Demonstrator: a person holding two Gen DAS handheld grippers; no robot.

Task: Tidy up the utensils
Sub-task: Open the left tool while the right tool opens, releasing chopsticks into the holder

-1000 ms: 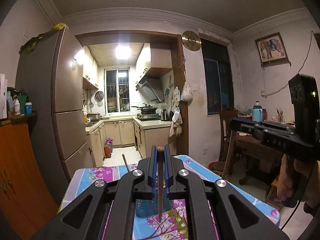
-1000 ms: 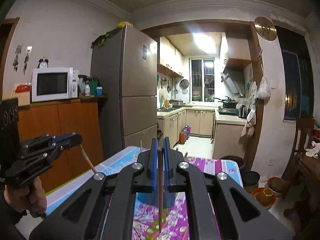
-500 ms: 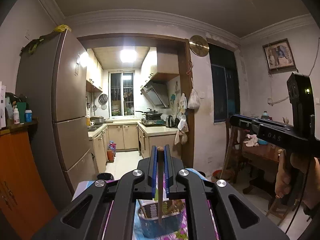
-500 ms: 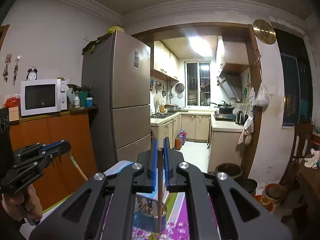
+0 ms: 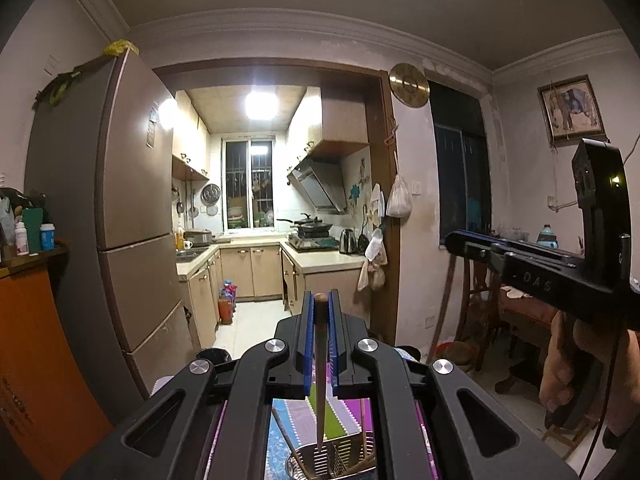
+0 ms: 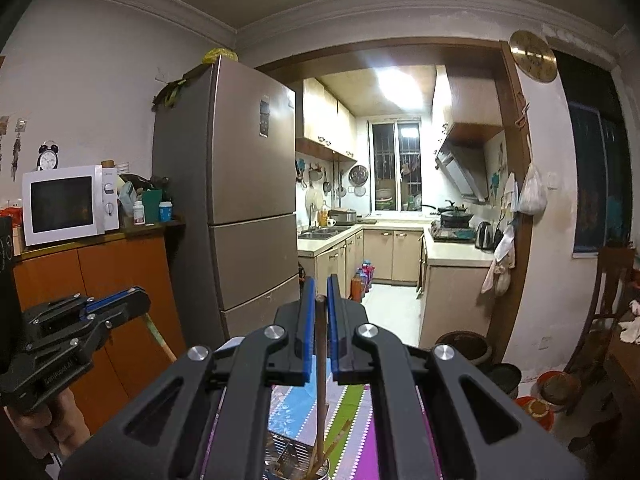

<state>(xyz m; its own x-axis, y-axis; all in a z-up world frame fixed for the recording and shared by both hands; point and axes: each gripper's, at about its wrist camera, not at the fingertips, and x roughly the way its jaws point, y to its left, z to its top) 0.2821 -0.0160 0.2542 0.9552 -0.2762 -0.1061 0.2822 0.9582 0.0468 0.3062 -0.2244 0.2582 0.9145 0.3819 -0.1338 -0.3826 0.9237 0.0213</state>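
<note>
In the left wrist view my left gripper (image 5: 319,296) is shut on a thin wooden chopstick (image 5: 319,380) that hangs straight down between the blue pads. Its tip hangs over the mouth of a slotted metal utensil holder (image 5: 340,458), which has other sticks leaning in it. My right gripper (image 6: 319,284) is shut on a darker brown chopstick (image 6: 321,380), whose lower end reaches down to the same holder (image 6: 292,460). Each view shows the other gripper held alongside by a hand: the right gripper (image 5: 452,238) and the left gripper (image 6: 138,296).
The holder stands on a table with a floral cloth (image 6: 292,408). Ahead are a tall fridge (image 6: 240,200) and the kitchen doorway. An orange cabinet (image 6: 112,280) with a microwave (image 6: 64,204) is on the left. On the right are a wooden chair (image 6: 604,300) and floor pots (image 6: 464,346).
Both grippers have risen and moved forward over the table with their chopsticks. The holder, earlier ahead of them, now lies under the chopstick tips. Less table shows.
</note>
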